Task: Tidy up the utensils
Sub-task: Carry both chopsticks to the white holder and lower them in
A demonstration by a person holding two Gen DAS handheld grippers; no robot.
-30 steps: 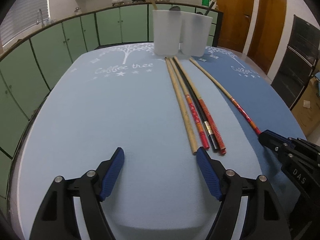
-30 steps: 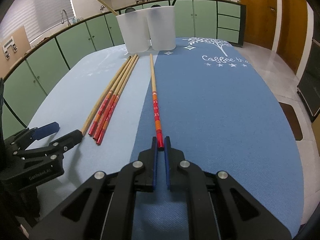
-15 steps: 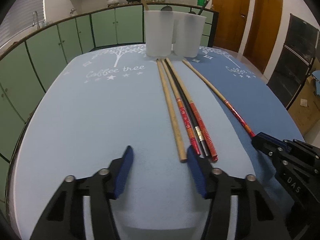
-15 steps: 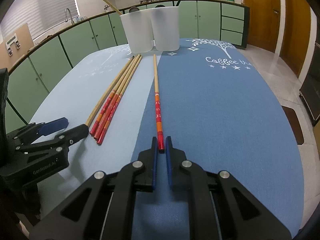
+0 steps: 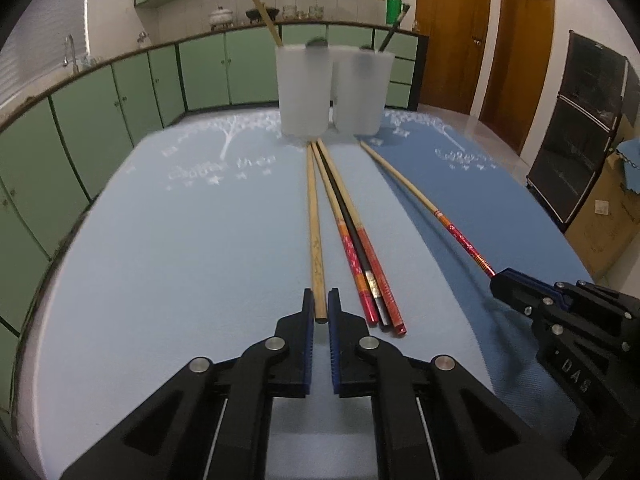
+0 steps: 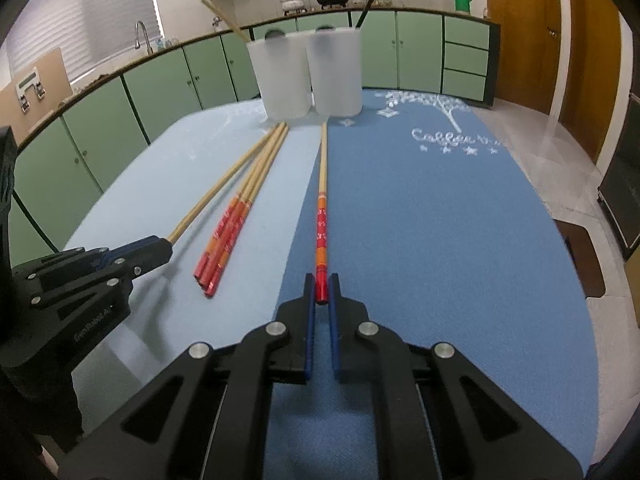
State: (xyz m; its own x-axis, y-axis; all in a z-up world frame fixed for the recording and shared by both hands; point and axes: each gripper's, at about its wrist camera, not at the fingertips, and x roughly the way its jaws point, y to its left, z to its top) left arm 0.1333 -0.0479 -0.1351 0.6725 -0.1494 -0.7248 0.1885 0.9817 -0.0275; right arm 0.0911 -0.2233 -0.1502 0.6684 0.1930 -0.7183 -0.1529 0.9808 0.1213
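Both hand-held grippers clamped on chopstick ends over a blue cloth-covered table.

The left gripper (image 5: pixel 321 309), black with blue pads, is closed on the near end of the plain bamboo chopstick (image 5: pixel 313 220), which runs toward 12 o'clock up to the two frosted white plastic cups (image 5: pixel 305 88) at the far edge of the blue tablecloth (image 5: pixel 180 260). Just beside it at 1 o'clock lies a bundle of three chopsticks (image 5: pixel 356 240) – two red-handled, one black – touching each other. The right gripper (image 6: pixel 321 290) pinches the red-patterned handle of a long bamboo chopstick (image 6: pixel 322 184) – it also points at 12 o'clock toward the cups, apart from the bundle. Both cups hold utensils standing upright or leaning.
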